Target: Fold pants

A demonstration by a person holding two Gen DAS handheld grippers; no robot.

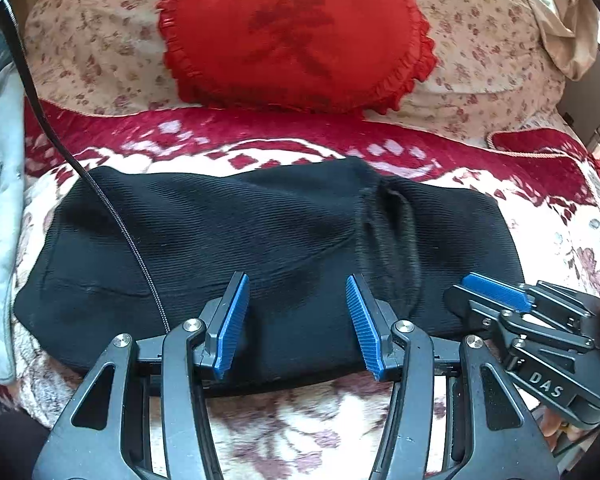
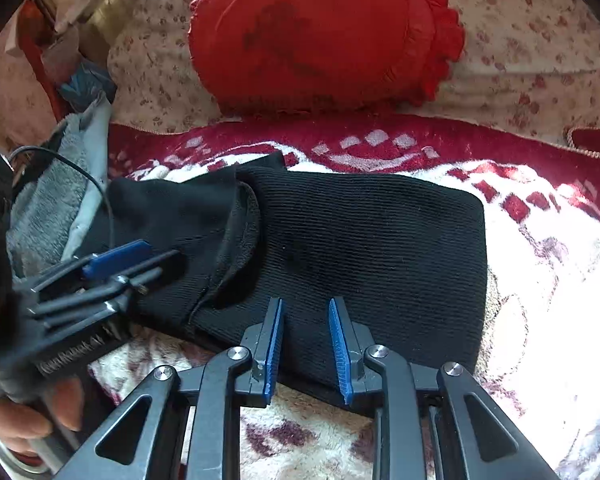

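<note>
The black ribbed pants point(image 1: 228, 248) lie in the middle of both views, on a red and white fuzzy blanket point(image 1: 300, 424). They already look folded into a short, thick bundle. In the right wrist view one flap lies over the other, and its curved edge shows left of the middle of the frame.

The left gripper point(image 1: 298, 326) sits at the bottom of its view, right at the near edge of the pants. Its blue pads point(image 1: 232, 322) are wide apart and hold nothing. I cannot tell if the tips press on the cloth or float just over it.

The right gripper point(image 2: 306, 346) is at the bottom of its view, at the near edge too. Its jaws are open part way, less than the left, and they hold nothing.

I think the folding is almost done. The next move may be one more fold, or patting the bundle flat. For a fold, both grippers must close on the near edge, lift together, and carry it over without the layers sliding apart. The cloth is thick and soft, so it may slip.

The letters "DAS" point(image 1: 546, 385) show on the right gripper, at the lower right of the left wrist view. The left gripper, at the lower left of the right wrist view, has writing too, but it is too blurry to read. A red frilly cushion point(image 1: 296, 32) at the top of the frame has a dark mark I cannot read.
</note>
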